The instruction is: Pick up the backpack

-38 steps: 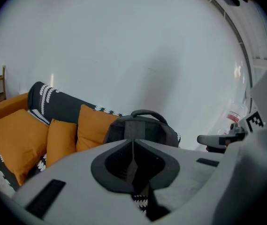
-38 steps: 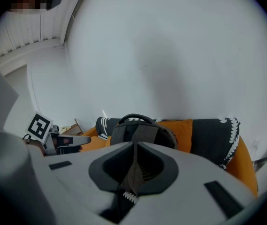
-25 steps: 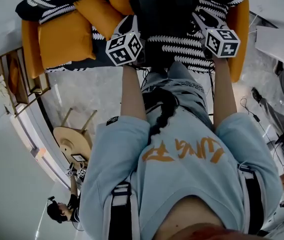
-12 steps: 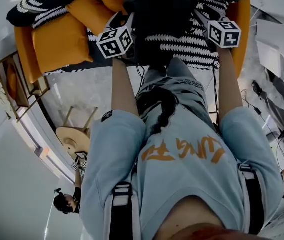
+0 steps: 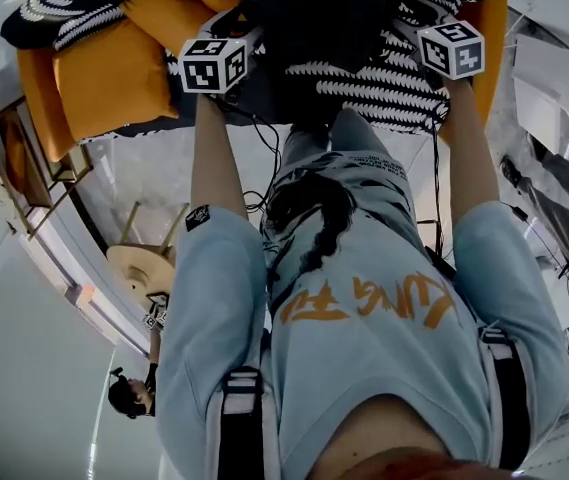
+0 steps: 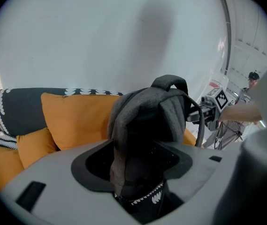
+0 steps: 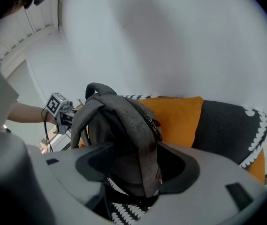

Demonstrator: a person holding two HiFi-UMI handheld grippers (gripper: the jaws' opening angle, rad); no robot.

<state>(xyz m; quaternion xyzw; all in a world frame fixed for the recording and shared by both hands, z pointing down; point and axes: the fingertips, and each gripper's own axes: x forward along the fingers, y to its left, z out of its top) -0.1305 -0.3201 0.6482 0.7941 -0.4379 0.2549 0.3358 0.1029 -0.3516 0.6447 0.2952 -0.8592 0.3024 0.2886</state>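
Note:
A dark grey backpack (image 5: 309, 28) stands upright on the orange sofa, over a black-and-white patterned throw (image 5: 364, 83). My left gripper (image 5: 249, 38) is at its left side and my right gripper (image 5: 404, 23) at its right side. In the left gripper view the backpack's side panel (image 6: 145, 125) hangs down into the gap of the left gripper (image 6: 140, 182). The right gripper view shows the other side of the backpack (image 7: 119, 125) in the gap of the right gripper (image 7: 133, 182). Both pairs of jaws have just been opening and stand wide, with the fabric loose between them.
Orange cushions (image 5: 114, 68) lie at the sofa's left end, and another leans on the backrest (image 7: 175, 116). A round wooden stool (image 5: 144, 278) and a low shelf (image 5: 24, 158) stand on the floor to the left. Another person (image 5: 129, 398) is at lower left. Cables trail from the grippers.
Both grippers have moved farther over the sofa seat. The left one has also shifted left and rolled, so its marker cube shows another face. The backpack sits lower against the seat.

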